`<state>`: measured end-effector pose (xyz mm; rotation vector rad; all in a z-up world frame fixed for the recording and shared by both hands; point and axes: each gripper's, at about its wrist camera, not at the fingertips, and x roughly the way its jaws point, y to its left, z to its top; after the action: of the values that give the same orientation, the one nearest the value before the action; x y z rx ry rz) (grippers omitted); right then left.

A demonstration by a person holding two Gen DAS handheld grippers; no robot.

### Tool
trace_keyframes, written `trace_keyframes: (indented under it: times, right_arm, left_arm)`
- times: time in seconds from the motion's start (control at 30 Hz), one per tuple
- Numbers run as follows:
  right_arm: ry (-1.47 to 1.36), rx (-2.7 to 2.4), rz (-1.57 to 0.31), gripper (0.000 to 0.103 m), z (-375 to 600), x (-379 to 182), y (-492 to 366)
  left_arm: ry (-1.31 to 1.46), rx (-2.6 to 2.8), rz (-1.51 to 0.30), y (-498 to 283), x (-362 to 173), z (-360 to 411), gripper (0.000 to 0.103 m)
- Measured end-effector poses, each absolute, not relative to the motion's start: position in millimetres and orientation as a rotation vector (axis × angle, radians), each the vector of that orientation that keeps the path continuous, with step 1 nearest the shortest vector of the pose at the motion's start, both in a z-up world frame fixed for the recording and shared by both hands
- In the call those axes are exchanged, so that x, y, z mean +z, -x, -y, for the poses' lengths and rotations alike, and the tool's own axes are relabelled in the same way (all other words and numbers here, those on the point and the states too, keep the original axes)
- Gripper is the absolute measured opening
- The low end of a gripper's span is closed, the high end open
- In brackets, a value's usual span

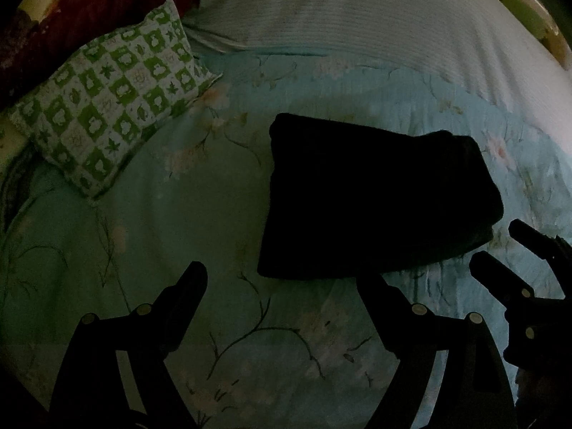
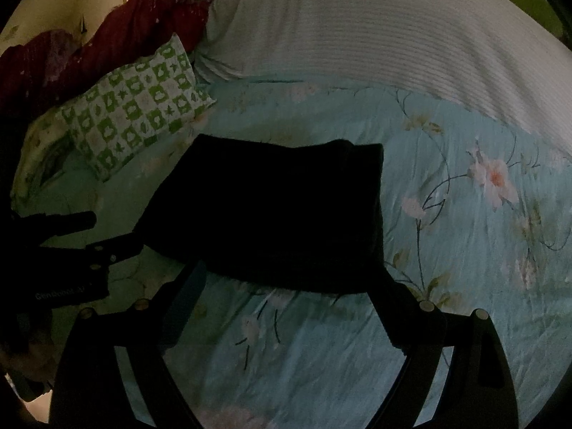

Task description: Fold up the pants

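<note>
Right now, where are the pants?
Folded black pants lie on the floral sheet, just ahead of both open grippers, right of the green checked pillow.

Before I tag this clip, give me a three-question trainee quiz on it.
1. True or false: the pants lie in a compact folded block on the bedspread.
2. Which is the case? A) the left gripper clamps the pants; B) both grippers are open and hold nothing; C) the right gripper lifts the pillow.
3. Fill in: the checked pillow is white and ____.

Key: 1 true; 2 B; 3 green.
</note>
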<state>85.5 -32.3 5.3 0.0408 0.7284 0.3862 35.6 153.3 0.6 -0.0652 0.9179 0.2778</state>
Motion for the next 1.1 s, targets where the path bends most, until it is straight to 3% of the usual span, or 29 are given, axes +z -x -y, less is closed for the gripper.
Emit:
trace_keyframes:
  times: [1.1]
  right_arm:
    - [-0.077, 0.354, -0.754, 0.093, 49, 12, -105]
  left_arm:
    - [0.058, 0.297, -0.968, -69, 7, -154, 0.086]
